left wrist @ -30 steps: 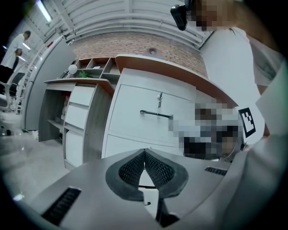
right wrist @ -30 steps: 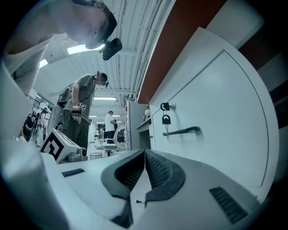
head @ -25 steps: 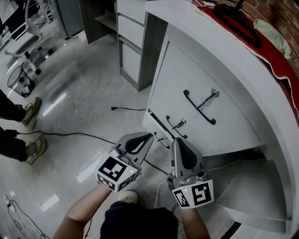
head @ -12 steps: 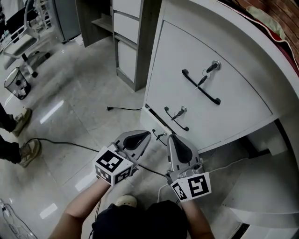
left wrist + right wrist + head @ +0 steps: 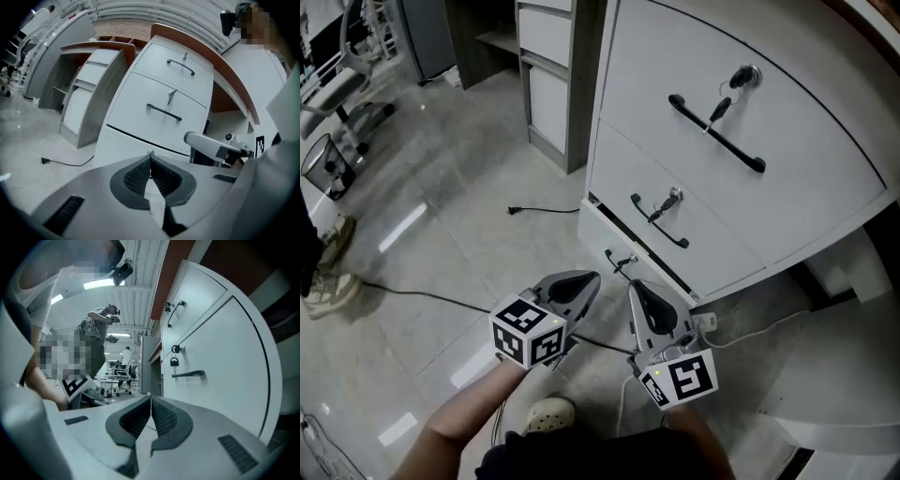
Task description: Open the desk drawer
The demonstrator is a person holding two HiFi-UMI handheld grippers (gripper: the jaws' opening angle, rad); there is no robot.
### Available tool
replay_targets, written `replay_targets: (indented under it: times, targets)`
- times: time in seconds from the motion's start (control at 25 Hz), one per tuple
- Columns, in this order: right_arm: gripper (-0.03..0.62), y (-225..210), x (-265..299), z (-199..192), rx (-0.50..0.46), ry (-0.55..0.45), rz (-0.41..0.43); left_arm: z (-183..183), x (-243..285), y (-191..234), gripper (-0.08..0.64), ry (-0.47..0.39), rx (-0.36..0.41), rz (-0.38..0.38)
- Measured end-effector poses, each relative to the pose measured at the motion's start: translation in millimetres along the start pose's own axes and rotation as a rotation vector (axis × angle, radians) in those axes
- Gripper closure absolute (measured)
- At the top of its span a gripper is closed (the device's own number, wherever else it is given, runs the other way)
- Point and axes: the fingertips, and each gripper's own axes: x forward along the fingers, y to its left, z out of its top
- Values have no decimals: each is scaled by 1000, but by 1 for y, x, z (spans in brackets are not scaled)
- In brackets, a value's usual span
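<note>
The desk drawers (image 5: 712, 211) stand stacked just ahead of both tools; each front carries a slim black bar handle (image 5: 659, 221). Judged rigid and slide-guided: expect a straight, moderate pull; take hold at the bar's mid-span, clear of the hanging key (image 5: 671, 198). Left hand-held gripper (image 5: 592, 277) and right hand-held gripper (image 5: 634, 285): jaws together, empty; held low, side by side, aimed near the lowest drawer.
</note>
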Motion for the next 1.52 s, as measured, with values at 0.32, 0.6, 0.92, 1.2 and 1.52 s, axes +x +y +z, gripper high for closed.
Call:
replay_targets:
  times: [0.32,0.6,0.92,1.2,1.52]
  targets:
    - [574,3,-17,-28,15,40,28,-31,28,18,551,-38,-271,-62]
    - [574,4,-25,-33,42,28,14,-48,42,37,548,-41,-560,-91]
    - [574,3,-18,-39,64,41,0,-58,71,55,402,-76,-906,-140]
    - [574,-3,-13,-39,13,55,-5,-63,93,67,408,-118,-1052,-166]
    - [574,-2,-13,-37,8,58,-20,-58,93,60,526,-164,-1066,-205]
